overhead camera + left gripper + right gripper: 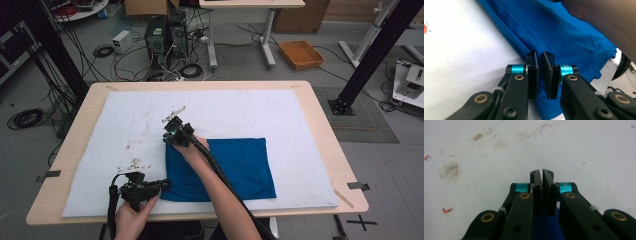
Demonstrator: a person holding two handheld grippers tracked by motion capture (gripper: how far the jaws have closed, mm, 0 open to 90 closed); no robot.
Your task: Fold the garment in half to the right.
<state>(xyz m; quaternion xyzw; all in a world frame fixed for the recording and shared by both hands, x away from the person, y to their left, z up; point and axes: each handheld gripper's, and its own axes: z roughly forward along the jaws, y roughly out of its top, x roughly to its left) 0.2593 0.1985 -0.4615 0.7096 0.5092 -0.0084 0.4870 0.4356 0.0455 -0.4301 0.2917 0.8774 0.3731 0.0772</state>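
In the high view, a folded blue shirt [227, 170] lay on the white mat [250, 107] toward the table's [320, 110] near edge, its long axis running across the mat. The left gripper [540, 72] had its fingers clenched on the shirt's near-left corner. The right gripper [541, 186] pinched blue cloth at the far-left corner.

we can't see the blue cloth [546, 226] past the right gripper [541, 173]; its forearm [220, 192] hides part.
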